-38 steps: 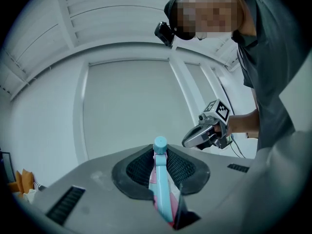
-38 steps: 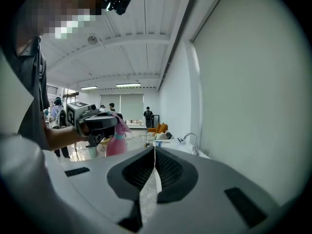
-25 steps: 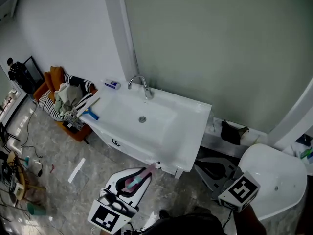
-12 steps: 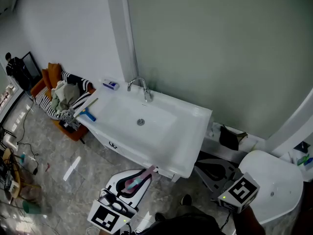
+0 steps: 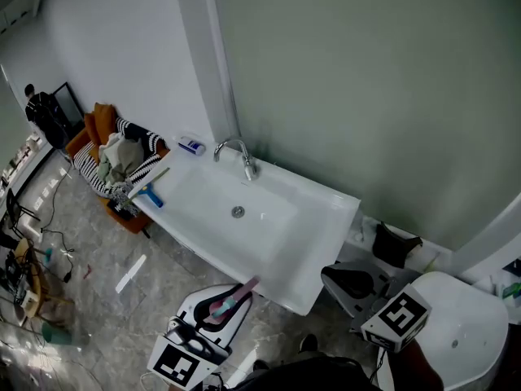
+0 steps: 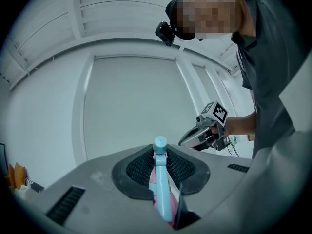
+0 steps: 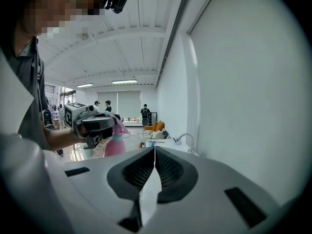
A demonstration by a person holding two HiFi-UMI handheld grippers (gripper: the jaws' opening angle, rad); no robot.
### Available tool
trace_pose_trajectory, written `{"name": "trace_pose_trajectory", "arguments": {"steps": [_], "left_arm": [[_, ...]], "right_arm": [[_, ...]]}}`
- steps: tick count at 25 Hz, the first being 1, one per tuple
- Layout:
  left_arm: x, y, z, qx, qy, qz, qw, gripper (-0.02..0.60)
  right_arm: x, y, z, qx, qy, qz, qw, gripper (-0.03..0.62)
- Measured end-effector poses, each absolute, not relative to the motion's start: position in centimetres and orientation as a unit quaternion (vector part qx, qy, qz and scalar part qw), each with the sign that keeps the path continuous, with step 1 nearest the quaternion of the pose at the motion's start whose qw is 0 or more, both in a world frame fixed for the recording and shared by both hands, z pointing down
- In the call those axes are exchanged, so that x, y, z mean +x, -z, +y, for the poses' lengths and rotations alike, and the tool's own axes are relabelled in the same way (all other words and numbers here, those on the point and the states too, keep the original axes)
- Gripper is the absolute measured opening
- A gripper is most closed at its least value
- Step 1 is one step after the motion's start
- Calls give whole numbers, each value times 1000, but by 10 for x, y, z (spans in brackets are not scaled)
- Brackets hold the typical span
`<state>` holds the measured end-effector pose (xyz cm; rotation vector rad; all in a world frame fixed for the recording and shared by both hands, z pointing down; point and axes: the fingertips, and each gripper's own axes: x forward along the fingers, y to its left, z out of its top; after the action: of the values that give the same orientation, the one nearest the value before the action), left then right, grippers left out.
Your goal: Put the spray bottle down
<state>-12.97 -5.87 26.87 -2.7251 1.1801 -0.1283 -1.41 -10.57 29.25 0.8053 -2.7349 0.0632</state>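
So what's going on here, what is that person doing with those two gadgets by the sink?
A person is standing in front of a white sink with a tap, holding a clamp-like tool in each hand. The left gripper is shut on a pink and blue spray bottle, which is held in the air just short of the sink's front edge. The right gripper is shut with nothing in it. The bottle has not been put down yet.

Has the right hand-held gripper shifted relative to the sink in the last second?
Yes. The right hand-held gripper moved toward the wall: before, it was level with the near corner of the sink; now it is past that corner, beside the right edge.
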Motion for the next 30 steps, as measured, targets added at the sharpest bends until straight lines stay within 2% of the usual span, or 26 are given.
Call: {"name": "trace_pose_trajectory", "arguments": {"steps": [17, 30], "left_arm": [[-72, -279, -106, -908, 59, 408, 76, 63], [-111, -283, -150, -936, 44, 340, 73, 63]], "right_arm": [[46, -316, -153, 270, -51, -950, 147, 9], [8, -308, -180, 334, -57, -929, 151, 9]]}}
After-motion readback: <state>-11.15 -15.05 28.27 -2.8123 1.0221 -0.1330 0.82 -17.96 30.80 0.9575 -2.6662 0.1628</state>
